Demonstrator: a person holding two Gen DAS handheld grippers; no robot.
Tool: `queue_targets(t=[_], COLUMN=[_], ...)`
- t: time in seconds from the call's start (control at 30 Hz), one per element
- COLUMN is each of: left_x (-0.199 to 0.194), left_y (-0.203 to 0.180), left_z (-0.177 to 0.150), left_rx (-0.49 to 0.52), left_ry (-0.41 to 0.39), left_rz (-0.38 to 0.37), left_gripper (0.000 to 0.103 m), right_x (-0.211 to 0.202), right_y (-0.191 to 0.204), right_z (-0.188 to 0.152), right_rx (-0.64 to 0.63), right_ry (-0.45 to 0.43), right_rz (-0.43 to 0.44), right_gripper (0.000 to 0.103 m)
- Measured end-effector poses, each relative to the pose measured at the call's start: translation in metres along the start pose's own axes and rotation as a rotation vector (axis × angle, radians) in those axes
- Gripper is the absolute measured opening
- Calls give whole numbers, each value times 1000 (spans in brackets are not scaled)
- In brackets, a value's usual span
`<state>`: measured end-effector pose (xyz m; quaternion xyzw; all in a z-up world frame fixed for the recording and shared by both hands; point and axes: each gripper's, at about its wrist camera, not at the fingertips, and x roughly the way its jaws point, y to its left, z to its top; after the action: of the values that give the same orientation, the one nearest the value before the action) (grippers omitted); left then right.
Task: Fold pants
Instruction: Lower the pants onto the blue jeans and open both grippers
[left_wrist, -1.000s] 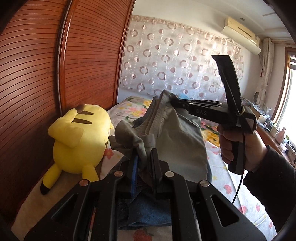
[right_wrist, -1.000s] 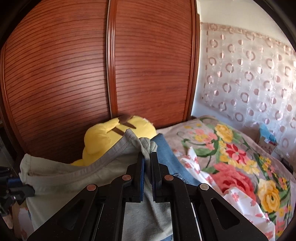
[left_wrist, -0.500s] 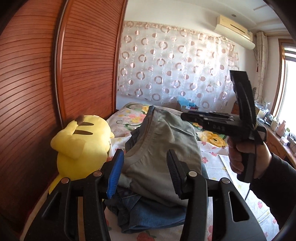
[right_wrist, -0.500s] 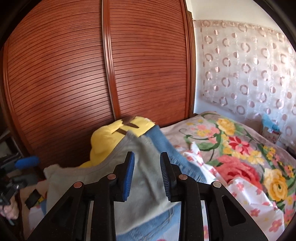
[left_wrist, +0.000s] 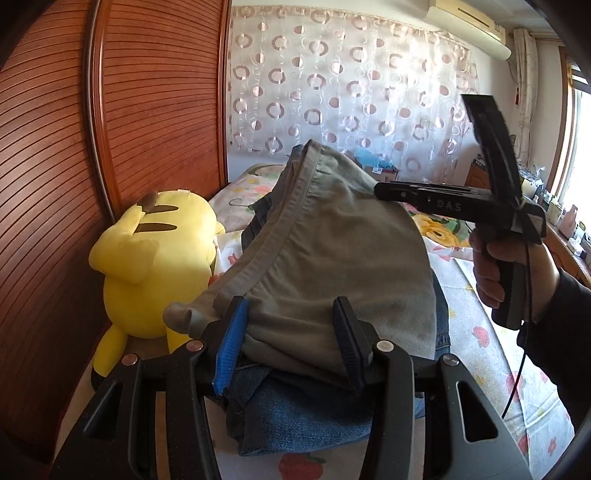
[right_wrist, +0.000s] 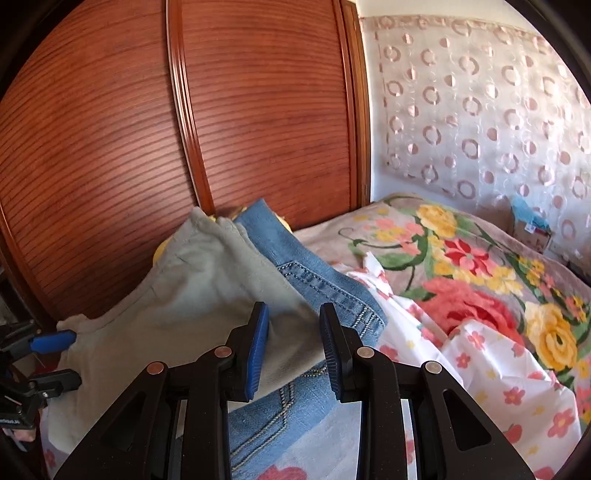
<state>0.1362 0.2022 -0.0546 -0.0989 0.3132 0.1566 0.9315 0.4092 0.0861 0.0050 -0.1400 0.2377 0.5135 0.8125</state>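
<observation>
Folded grey-green pants (left_wrist: 332, 251) lie on top of folded blue jeans (left_wrist: 295, 417) on the bed; they also show in the right wrist view (right_wrist: 192, 291) over the jeans (right_wrist: 314, 280). My left gripper (left_wrist: 290, 339) is open, its fingers either side of the pants' near edge, not clamping it. My right gripper (right_wrist: 293, 347) is open just above the pants' edge, holding nothing. In the left wrist view the right gripper's body (left_wrist: 458, 203) hangs at the pants' right side, its tips hidden by cloth.
A yellow plush toy (left_wrist: 155, 258) sits left of the stack against the reddish wooden wardrobe doors (right_wrist: 221, 110). A floral bedspread (right_wrist: 480, 280) covers the bed to the right. A patterned curtain (left_wrist: 351, 92) hangs behind.
Both grippers were shut on the grey-green pants a second ago; both have opened and let go. The pants now rest on the jeans, and both grippers have drawn back slightly.
</observation>
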Motion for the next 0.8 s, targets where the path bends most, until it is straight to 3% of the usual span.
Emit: queue_targets(t=[0.3,0.37,0.43,0.5,0.8], left_x=[-11,-14,-17,-23,-42], left_y=[-2,-1,-2,-2,-10], left_z=[-2,-1,-1,-2,-5], left_rx=[23,25,30,31,66], left_ry=[-10,-13,-21,-39,-43], left_rz=[-7,-14,-19,-27,-45], left_gripper=[49,53,71,81,90], right_x=[-37,-48,-58,-70,-108], right_y=[35,43,48,54,76], right_z=[-19,-22,-27,-33,-52], right_rx=[-2,0,11,11,30], right_ry=[-4,-6,-9,-19,-55], right_rz=[-30,-36,-38,-59,-82], right_gripper=[30,30,30,30,36])
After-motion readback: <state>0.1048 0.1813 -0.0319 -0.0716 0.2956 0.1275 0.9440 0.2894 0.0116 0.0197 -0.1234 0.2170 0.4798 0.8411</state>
